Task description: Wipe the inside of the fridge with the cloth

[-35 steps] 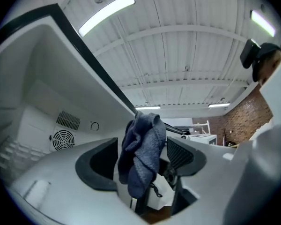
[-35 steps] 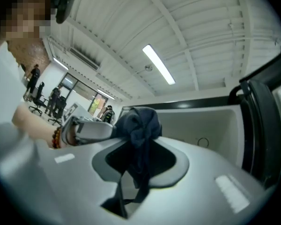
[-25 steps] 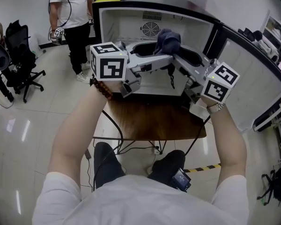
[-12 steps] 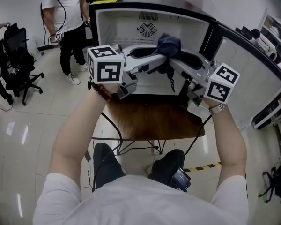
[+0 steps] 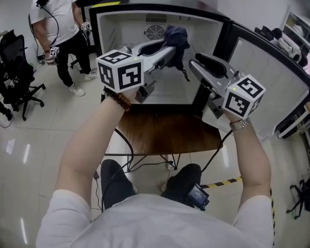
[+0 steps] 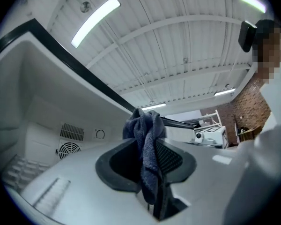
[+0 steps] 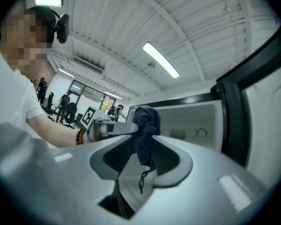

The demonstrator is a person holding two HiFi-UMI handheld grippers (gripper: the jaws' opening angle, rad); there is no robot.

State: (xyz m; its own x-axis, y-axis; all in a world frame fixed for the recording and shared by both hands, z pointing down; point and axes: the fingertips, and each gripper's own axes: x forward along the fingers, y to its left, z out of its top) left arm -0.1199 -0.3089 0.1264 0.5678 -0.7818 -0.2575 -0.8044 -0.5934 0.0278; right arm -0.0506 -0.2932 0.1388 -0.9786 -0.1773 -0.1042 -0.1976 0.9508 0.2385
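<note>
now the left gripper, jaws just closing, clamps the dark blue cloth before the open fridge, and the right gripper, just opening, is empty; wiping not yet begun, next press the cloth onto the far inner wall.

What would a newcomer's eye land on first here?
The dark blue cloth hangs from the left gripper, whose jaws have just closed on it, before the open white fridge. The right gripper, jaws just opening and empty, sits beside it. A bystander stands far left.
</note>
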